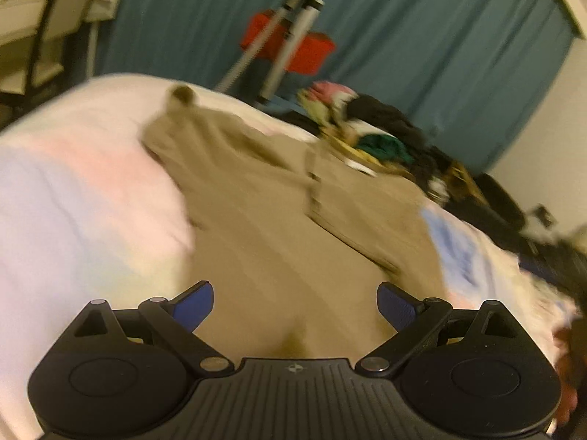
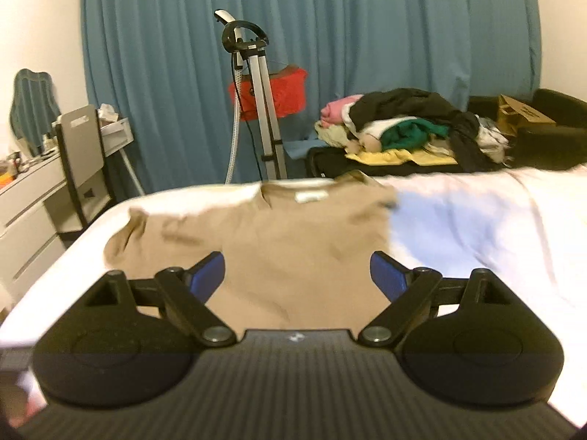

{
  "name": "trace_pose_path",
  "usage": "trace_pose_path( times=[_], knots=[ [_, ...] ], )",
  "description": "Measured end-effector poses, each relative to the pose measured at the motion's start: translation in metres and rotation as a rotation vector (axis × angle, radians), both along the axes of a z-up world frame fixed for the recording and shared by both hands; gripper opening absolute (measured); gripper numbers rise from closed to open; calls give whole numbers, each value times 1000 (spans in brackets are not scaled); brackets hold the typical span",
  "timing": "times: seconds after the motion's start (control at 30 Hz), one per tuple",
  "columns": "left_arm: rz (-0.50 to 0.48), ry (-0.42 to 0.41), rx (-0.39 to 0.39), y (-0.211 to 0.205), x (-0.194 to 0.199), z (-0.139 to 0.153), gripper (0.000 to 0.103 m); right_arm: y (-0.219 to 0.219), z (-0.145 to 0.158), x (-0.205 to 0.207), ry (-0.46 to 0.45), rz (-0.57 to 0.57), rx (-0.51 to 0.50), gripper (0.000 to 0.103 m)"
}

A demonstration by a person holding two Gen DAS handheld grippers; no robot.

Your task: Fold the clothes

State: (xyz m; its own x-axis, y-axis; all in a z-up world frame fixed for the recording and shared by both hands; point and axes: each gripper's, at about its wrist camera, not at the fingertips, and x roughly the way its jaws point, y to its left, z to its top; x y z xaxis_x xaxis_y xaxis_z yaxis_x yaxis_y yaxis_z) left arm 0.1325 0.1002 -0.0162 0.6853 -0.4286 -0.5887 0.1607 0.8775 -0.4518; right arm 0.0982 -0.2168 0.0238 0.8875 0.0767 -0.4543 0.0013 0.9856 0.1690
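Note:
A tan T-shirt (image 2: 293, 234) lies spread on the white bed (image 2: 477, 212), its collar and label toward the far edge and one sleeve out to the left. My right gripper (image 2: 297, 275) hovers over the shirt's near part, open wide, nothing between its blue pads (image 2: 207, 275). In the blurred left wrist view the same tan T-shirt (image 1: 256, 201) lies rumpled, with a fold running across it. My left gripper (image 1: 295, 306) stands open above the cloth, jaws wide apart and empty.
A pile of mixed clothes (image 2: 403, 132) sits beyond the bed's far right. A garment steamer stand (image 2: 256, 91) and a red box (image 2: 282, 91) stand before the blue curtain (image 2: 367, 36). A white dresser (image 2: 33, 212) and chair are at the left.

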Motion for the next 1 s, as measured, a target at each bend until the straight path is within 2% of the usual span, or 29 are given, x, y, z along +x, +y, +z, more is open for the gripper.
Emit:
trace_pose_path(
  times=[0.1,0.2,0.3,0.4,0.5,0.63,0.77,0.83,0.97,1.0],
  knots=[
    [-94,39,-61,-27,-22,0,97,-39,-1,-65,18,-49,80,88],
    [-168,98,-109,-58,-45,-5,97,-72,-9,-105,22,-105,201,88],
    [-234,165,-124,-95,-68,-17,95,-101,-19,-139,3,-156,329,88],
    [-287,265,-122,-134,-89,-30,90,-116,-26,-156,-4,-190,376,88],
    [-325,322,-106,-168,-111,-36,86,-123,-27,-162,-19,-209,354,88],
    [-381,266,-18,-207,-133,-26,83,-130,-27,-166,-48,-227,306,88],
    [-385,243,79,-239,-150,-28,78,-143,-28,-172,-57,-245,322,88],
    [-383,250,106,-249,-152,-33,69,-150,-27,-175,-71,-261,344,88],
    [-418,246,148,-259,-157,-36,59,-162,-26,-185,-103,-307,346,88],
    [-431,234,170,-262,-158,-37,49,-164,-26,-185,-112,-310,343,88]
  ],
)
